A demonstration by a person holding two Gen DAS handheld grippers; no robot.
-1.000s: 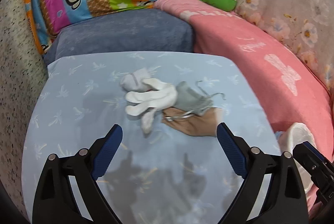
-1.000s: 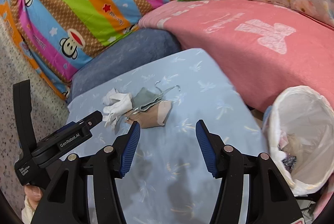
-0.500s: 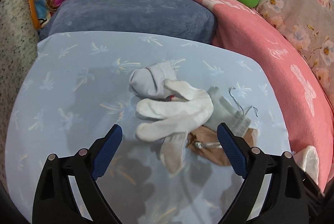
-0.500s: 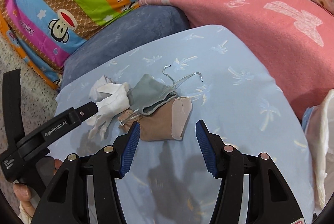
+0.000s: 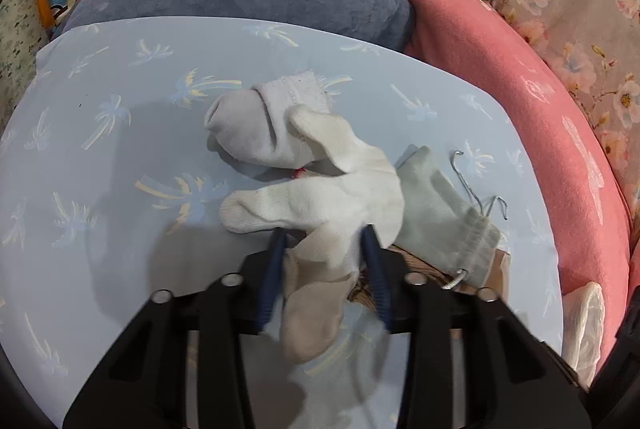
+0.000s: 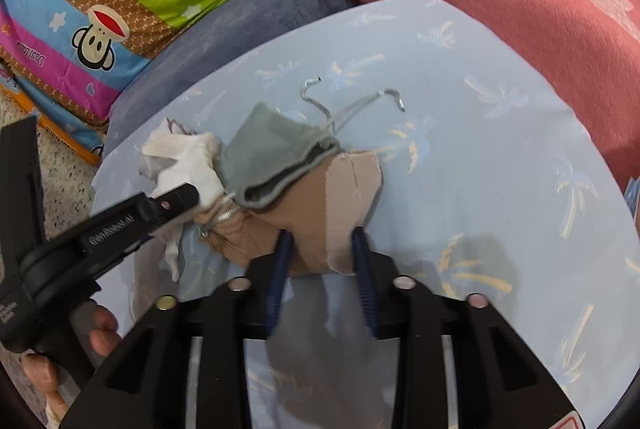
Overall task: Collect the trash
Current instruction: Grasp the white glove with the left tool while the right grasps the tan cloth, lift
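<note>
Both tongs (image 5: 324, 243) (image 6: 322, 245) steeply downward, closing.

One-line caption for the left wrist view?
Left gripper jaws closing around a white sock on the blue sheet.

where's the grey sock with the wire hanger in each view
Left wrist view: the grey sock lies right of centre, partly under the white sock on which the left gripper is closing.
Right wrist view: it sits just left of centre, over the tan sock between the closing right gripper's pads.
Shared landmark: the wire hanger poking from the grey sock's opening.
</note>
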